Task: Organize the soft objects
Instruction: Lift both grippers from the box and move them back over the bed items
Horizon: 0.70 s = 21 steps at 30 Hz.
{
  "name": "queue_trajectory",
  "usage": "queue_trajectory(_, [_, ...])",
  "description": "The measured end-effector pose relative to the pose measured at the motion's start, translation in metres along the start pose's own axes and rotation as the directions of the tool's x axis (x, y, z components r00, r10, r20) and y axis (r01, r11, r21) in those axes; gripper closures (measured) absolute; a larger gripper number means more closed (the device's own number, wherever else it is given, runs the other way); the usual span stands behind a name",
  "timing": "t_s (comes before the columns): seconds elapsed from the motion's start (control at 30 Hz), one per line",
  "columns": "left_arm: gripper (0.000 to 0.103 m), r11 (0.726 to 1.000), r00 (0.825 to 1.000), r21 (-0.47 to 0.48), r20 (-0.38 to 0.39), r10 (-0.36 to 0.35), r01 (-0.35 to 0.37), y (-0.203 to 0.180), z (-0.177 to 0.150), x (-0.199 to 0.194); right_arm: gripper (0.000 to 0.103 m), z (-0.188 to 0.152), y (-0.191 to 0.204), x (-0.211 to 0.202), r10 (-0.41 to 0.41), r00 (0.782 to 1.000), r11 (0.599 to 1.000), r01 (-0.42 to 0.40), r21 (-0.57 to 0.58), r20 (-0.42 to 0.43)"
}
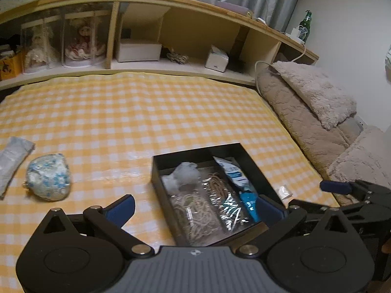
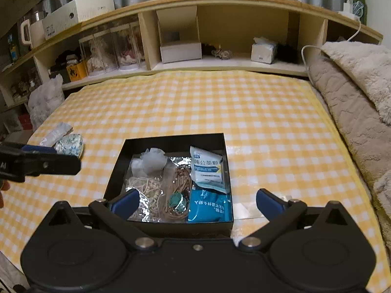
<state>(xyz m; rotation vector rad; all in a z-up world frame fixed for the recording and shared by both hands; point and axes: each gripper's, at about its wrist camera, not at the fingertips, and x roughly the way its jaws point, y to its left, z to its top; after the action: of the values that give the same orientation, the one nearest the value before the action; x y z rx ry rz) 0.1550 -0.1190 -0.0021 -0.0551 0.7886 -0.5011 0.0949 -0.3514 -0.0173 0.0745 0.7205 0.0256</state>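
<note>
A black box point(image 1: 156, 171) point(image 2: 227, 222) sits on the yellow checked cloth. It holds a white puff point(image 2: 151, 161), bagged cords point(image 2: 178, 190), a white packet point(image 2: 207, 168) and a blue packet point(image 2: 210, 207). A white-and-blue soft bundle point(image 1: 48, 178) point(image 2: 69, 144) and a grey-white roll point(image 1: 12, 161) point(image 2: 57, 131) lie on the cloth left of the box. My left gripper point(image 1: 195, 207) is open and empty over the box's near left edge. My right gripper point(image 2: 195, 202) is open and empty over the box's near edge.
A wooden shelf point(image 2: 220, 66) with doll cases, cartons and a tissue box runs along the far side. Fluffy beige blankets point(image 1: 312, 112) point(image 2: 354, 97) lie on the right. A small clear wrapper point(image 1: 284, 191) lies right of the box.
</note>
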Motion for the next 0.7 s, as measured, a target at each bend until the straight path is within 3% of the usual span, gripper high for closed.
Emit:
queue_trajectory(0.3, [0.0, 0.997, 0.997, 0.01, 0.041, 0.07, -0.07, 0.04, -0.011, -0.017, 0.0, -0.001, 0.015, 0.002, -0.023, 0.999, 1.0, 0.023, 0.014, 0.031])
queue_trajectory(0.57, [0.0, 0.977, 0.973, -0.031, 0.094, 0.213, -0.211, 0.099, -0.014, -0.029, 0.0, -0.001, 0.048, 0.023, 0.01, 0.999, 1.0, -0.011, 0.028, 0.051])
queue_trajectory(0.7, [0.0, 0.972, 0.971, -0.076, 0.078, 0.227, -0.222, 0.132, -0.013, -0.025, 0.0, 0.0, 0.067, 0.035, 0.052, 0.997, 0.998, -0.053, 0.025, 0.057])
